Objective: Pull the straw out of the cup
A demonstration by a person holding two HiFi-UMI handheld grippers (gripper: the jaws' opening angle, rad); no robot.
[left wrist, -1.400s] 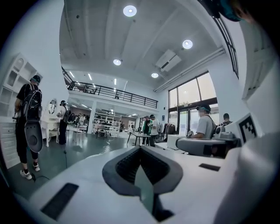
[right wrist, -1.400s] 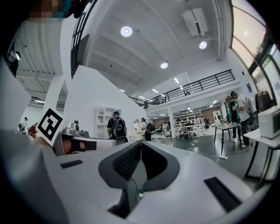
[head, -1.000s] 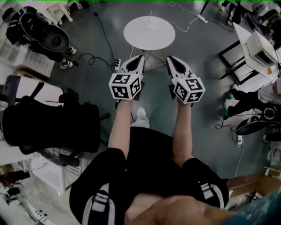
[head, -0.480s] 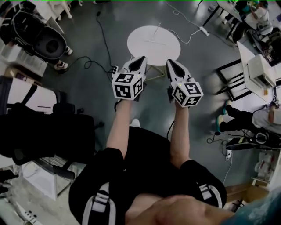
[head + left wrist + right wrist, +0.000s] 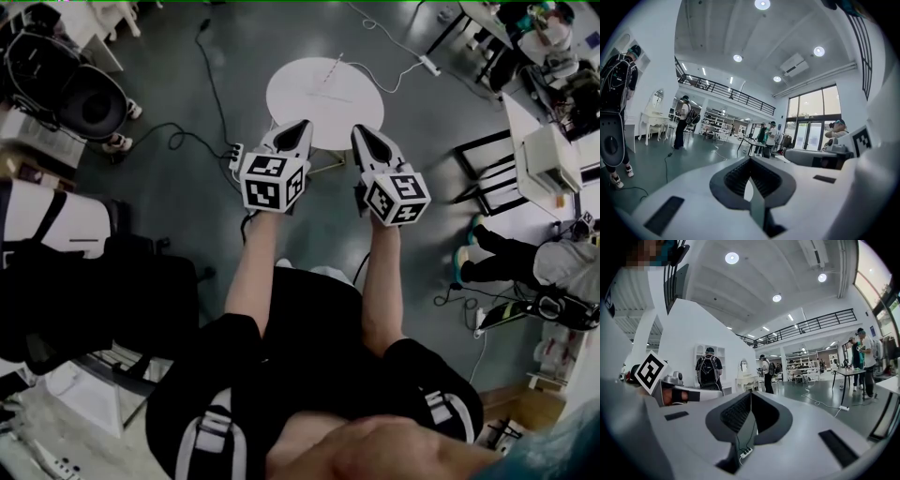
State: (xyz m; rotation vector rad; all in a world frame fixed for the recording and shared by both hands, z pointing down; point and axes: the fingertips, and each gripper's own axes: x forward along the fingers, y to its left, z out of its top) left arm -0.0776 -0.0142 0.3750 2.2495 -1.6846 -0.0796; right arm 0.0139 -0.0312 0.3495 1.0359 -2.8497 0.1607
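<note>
A small round white table (image 5: 323,91) stands on the grey floor ahead of me. Near its far edge a thin straw (image 5: 335,67) sticks up; the cup around it is too small and pale to make out. My left gripper (image 5: 302,124) and right gripper (image 5: 360,129) are held side by side in the air, just short of the table's near edge. Both are shut with nothing between the jaws. The left gripper view (image 5: 750,158) and the right gripper view (image 5: 751,393) look level across the hall, and neither shows the table or the straw.
A black office chair (image 5: 84,300) stands at my left. A power strip (image 5: 232,155) with cables lies on the floor left of the table. Desks (image 5: 548,155) and seated people fill the right side. A person with a backpack (image 5: 80,98) is at the upper left.
The floor and furniture have slid in the head view as I moved, and the table now sits just beyond the grippers' tips. Both grippers stay side by side and shut.
</note>
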